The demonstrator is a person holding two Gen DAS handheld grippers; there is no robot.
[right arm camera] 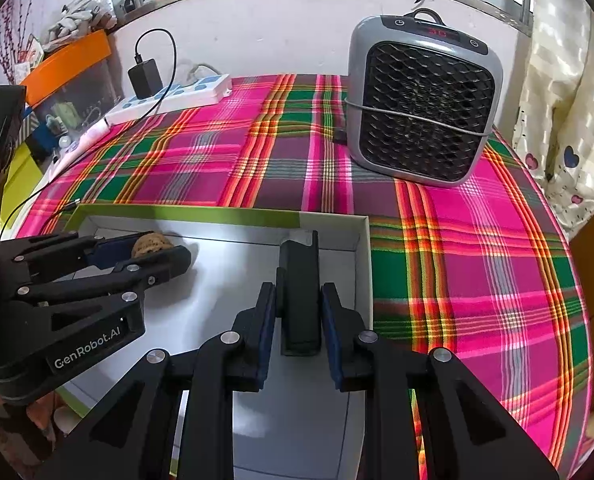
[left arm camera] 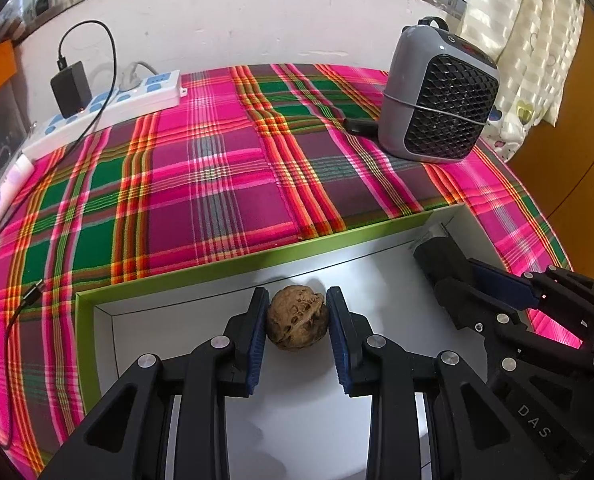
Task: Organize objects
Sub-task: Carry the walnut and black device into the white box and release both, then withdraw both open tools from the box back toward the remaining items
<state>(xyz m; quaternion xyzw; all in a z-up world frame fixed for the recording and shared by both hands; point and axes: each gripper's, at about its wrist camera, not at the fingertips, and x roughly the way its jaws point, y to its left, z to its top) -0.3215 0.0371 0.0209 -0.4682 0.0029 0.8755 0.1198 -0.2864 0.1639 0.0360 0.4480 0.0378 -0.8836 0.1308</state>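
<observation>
Over the green-rimmed white box [left arm camera: 169, 276], the left gripper [left arm camera: 297, 320] pinches a walnut [left arm camera: 297, 322]; the right gripper [right arm camera: 299, 316] clamps a black rectangular block [right arm camera: 299, 280].

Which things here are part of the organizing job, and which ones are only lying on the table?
Part of the job:
- walnut, held by the left gripper
- black block, held by the right gripper
- white box with green rim, under both

Just lying about:
- grey fan heater
- white power strip
- black charger
- plaid cloth
</observation>
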